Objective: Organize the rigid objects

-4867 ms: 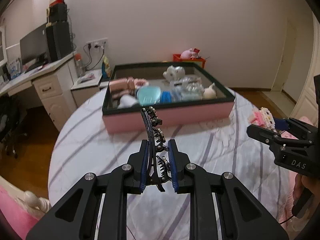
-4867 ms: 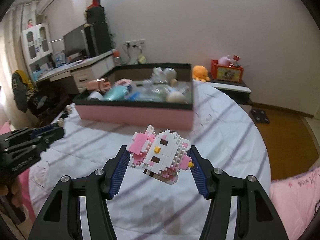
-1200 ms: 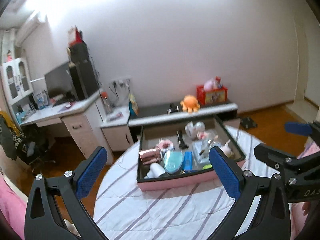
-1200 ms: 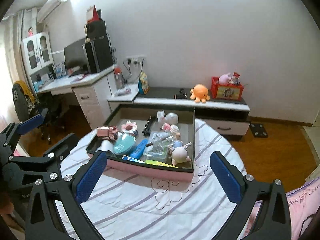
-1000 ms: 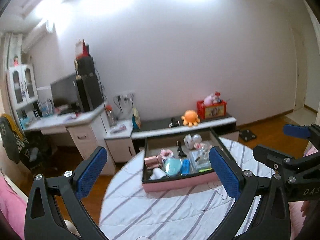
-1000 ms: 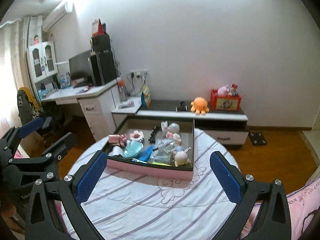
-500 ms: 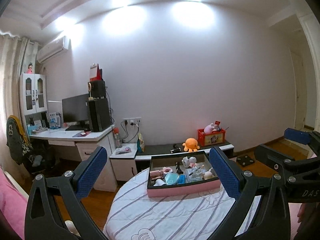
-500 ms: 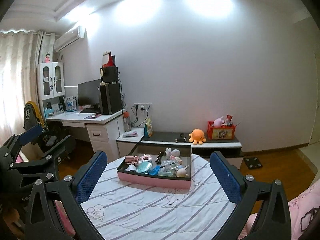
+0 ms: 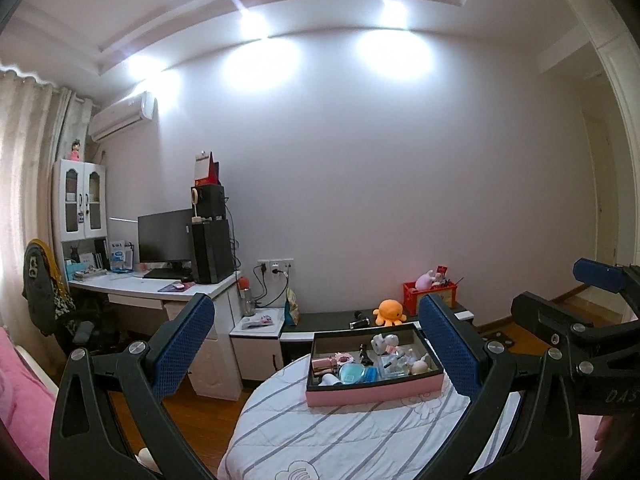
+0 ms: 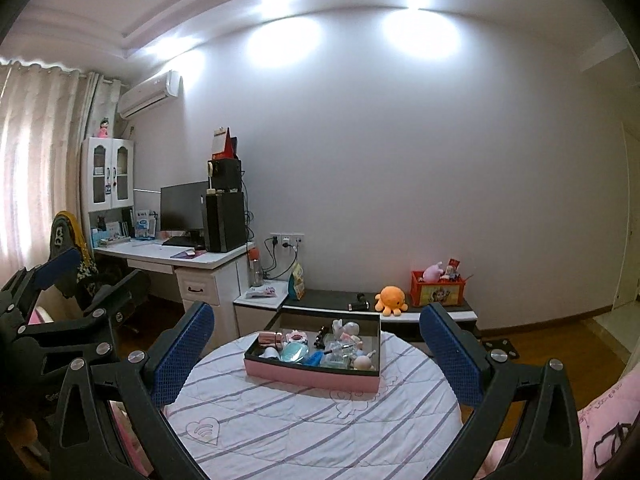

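Striped table (image 10: 304, 420) bears pink tray (image 10: 312, 376) holding trinkets (image 10: 320, 348).

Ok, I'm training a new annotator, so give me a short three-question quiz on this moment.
1. True or false: the left hand-held gripper holds something.
2. What does the pink box sit on? A) desk B) round table C) floor
3. Fill in: the orange toy behind the box is an ____.

Key: 1 false, both it and the right hand-held gripper are open and empty. 2 B, the round table. 3 octopus.
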`<state>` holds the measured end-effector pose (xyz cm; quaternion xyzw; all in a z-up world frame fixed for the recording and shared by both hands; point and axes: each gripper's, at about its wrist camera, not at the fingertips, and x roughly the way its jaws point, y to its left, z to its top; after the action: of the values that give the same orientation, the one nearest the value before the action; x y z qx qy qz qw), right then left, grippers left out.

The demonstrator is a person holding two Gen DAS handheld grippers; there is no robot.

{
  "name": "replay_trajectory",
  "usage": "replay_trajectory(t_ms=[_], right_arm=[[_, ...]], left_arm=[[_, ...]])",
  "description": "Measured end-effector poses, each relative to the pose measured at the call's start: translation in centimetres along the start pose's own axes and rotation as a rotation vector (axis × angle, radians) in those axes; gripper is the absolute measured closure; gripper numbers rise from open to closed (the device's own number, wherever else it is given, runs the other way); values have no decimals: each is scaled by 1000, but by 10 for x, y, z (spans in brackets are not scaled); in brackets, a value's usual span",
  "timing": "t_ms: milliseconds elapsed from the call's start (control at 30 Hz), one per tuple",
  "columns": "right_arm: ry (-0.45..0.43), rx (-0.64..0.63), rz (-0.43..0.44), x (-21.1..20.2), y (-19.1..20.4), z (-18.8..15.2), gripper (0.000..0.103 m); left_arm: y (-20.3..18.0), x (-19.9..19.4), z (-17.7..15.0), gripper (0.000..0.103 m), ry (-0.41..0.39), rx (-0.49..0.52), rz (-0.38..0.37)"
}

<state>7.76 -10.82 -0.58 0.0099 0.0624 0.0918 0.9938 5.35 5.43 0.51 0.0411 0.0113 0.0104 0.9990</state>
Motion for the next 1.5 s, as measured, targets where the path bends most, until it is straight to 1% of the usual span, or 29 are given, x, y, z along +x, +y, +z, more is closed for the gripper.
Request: replay_trajectory(t_ms=[200,300,533,700,833,1167,1500], right_arm=[[-42,-1,-2,-12,4,2,0],[-62,-18,-25,-16,6,1,0],[-58,-27,-54,-10,6,-3,0],[-69,-19,-53,-4,5,-4,0],[-81,-24,-74,0,7,-8,0],[-61,-28,-87,9,10,-8,0],[-51,-28,-100,8,10,-7,0]], left_arm=[[4,-6,0,0,-62,-51,-34],[3,-5,-5,0,-70,-61,-51],[-3,3,-9,0,-62,-28,-29],[-3,10,-10,0,-60,-30,-23],[-3,15,-14,0,-62,-22,-9],[-1,25,-19,0,-38,-22,-2],[-1,25,-18,0,-27,-20,-4]])
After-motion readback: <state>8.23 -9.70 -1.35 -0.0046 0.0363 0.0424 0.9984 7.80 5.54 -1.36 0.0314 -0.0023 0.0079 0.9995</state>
